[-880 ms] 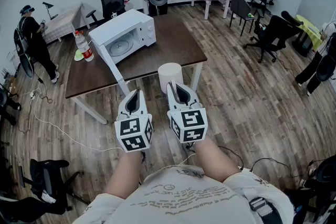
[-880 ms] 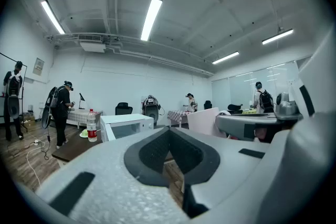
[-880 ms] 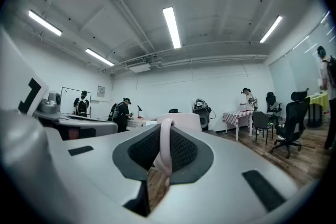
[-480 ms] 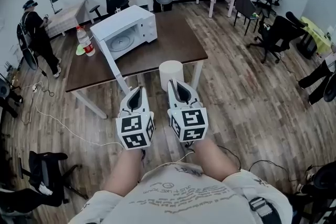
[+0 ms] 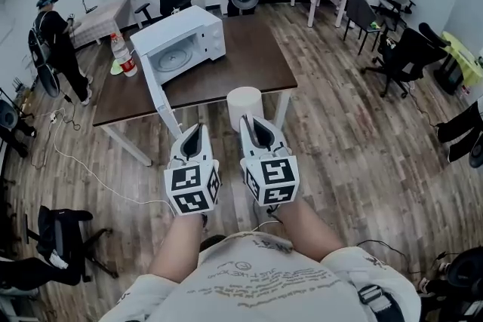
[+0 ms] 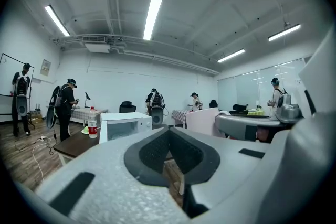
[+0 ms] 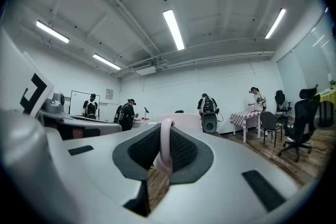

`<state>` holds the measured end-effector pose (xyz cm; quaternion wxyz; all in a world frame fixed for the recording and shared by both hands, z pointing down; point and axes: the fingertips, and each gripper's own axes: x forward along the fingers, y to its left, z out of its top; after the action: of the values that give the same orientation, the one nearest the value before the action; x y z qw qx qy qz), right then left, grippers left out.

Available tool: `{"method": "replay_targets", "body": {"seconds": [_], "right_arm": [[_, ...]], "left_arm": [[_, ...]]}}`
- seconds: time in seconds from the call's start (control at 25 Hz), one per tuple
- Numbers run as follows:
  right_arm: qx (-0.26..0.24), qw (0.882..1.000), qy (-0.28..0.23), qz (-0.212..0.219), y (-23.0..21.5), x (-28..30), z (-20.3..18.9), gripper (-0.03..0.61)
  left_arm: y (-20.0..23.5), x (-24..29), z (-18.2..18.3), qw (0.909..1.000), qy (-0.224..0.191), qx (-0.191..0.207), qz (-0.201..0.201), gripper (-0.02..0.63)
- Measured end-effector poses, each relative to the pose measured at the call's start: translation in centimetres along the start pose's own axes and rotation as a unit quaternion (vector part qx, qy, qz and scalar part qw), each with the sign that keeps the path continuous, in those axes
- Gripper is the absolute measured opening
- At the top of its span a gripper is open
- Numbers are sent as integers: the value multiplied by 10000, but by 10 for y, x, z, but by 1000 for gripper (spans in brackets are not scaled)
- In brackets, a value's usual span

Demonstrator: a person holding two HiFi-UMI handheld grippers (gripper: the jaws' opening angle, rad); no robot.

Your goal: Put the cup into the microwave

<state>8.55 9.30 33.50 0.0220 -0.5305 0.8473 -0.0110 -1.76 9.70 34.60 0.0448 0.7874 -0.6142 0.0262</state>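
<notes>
A white microwave (image 5: 198,34) stands on the dark brown table (image 5: 249,64), and its door (image 5: 156,87) hangs open toward me. My right gripper (image 5: 248,121) is shut on the handle (image 7: 165,148) of a pale cup (image 5: 244,103), held upright in front of the table's near edge. The cup's body (image 7: 185,121) shows just beyond the pads. My left gripper (image 5: 195,130) is beside it on the left, shut and holding nothing. In the left gripper view the microwave (image 6: 124,126) lies ahead and the cup (image 6: 202,120) is to the right.
A bottle with a red label (image 5: 124,61) and a green item stand at the table's left end. A person (image 5: 53,38) stands left of the table, and others are at the far wall. Office chairs (image 5: 404,56) stand to the right, and cables (image 5: 68,162) lie on the wood floor.
Both grippers keep their places in the view, with the cup still held. The room has drifted slightly in the head view; the table's near edge sits about where it was.
</notes>
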Motion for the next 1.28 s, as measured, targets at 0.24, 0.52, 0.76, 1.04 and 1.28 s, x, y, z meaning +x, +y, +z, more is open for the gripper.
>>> {"method": "replay_targets", "body": {"seconds": [0.24,0.52,0.76,1.04,1.28], "right_arm": [[20,9999,34,120,-16,0,-3,40],[4,9996,-3,291,-23,23,-14,40],[-43,9990,-72,436,-37,68,-21,40],[-92,9972,-270,694,-51,140,-14,40],[-43,9954,-267,917,-57,207,-18,40]], "left_arm": [[-14,10,-12,9999,138,-24,44,14],[-6,35,-20,9998,137,-111,118,14],[11,82,-22,9997,147,-115,143,14],[46,153,-10,9996,99,-181,197,14],[83,208,-8,9991,159,-283,273,14]]}}
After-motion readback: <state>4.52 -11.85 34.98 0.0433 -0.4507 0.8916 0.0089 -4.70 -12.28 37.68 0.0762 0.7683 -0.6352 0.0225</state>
